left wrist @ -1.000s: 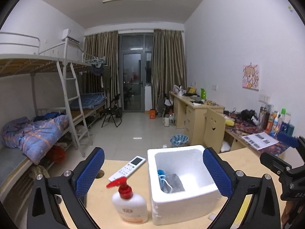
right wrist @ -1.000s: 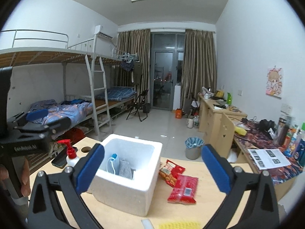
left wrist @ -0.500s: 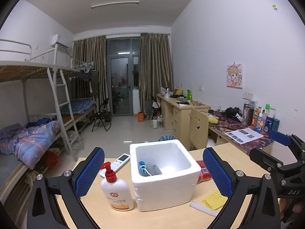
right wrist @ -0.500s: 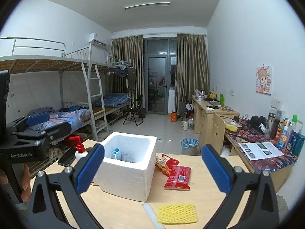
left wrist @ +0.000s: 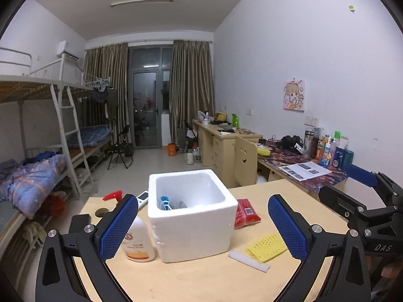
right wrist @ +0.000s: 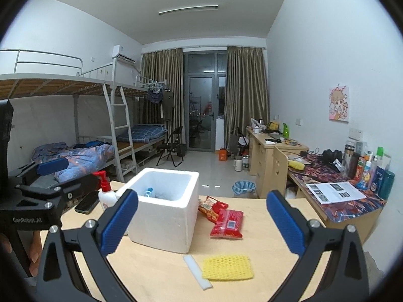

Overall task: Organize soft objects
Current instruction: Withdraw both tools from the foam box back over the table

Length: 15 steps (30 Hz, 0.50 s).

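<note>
A white foam box (left wrist: 191,214) (right wrist: 163,209) stands on the wooden table (left wrist: 201,276) and holds a blue-and-white item and a grey cloth (left wrist: 171,204). A yellow mesh foam sleeve (left wrist: 267,247) (right wrist: 228,267) and a white foam strip (left wrist: 249,261) (right wrist: 197,271) lie in front of the box to its right. Red snack packets (right wrist: 226,222) (left wrist: 245,212) lie right of the box. My left gripper (left wrist: 201,226) is open and empty, held above the table before the box. My right gripper (right wrist: 201,222) is open and empty, further right.
A lotion pump bottle (left wrist: 137,239) (right wrist: 107,193) stands left of the box, with a remote (left wrist: 143,196) and a phone (right wrist: 87,205) nearby. A desk with bottles and papers (right wrist: 337,191) runs along the right wall. Bunk beds (right wrist: 75,151) line the left wall.
Both grippers have pulled back and up from the box. The yellow sleeve, foam strip and more of the table have come into view. Both stay open.
</note>
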Motion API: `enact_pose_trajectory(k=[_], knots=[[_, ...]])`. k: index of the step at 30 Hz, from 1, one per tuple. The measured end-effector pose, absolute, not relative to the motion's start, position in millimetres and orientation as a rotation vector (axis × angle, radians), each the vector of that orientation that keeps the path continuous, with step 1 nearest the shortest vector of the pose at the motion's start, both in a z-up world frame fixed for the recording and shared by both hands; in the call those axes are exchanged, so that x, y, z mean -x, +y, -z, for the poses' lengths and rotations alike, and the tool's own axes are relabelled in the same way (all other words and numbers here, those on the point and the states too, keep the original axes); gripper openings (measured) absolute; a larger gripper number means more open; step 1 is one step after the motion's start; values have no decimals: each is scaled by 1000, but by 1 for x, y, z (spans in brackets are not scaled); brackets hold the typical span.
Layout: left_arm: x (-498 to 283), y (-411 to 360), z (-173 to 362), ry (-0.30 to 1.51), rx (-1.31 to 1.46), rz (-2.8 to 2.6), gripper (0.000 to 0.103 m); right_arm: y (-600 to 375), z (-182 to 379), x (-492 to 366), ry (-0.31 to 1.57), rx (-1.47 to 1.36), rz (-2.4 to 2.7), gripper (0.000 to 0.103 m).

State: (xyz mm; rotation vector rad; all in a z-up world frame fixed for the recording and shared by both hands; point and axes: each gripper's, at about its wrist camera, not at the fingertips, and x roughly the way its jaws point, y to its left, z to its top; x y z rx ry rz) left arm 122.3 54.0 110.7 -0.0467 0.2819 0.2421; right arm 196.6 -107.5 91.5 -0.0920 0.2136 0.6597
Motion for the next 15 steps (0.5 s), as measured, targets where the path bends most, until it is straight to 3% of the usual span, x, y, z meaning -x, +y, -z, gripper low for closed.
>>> enact_pose_trajectory(k=[15], knots=[[-100, 30, -58, 274, 35, -200, 103, -135, -53, -177, 252, -2, -657, 103]])
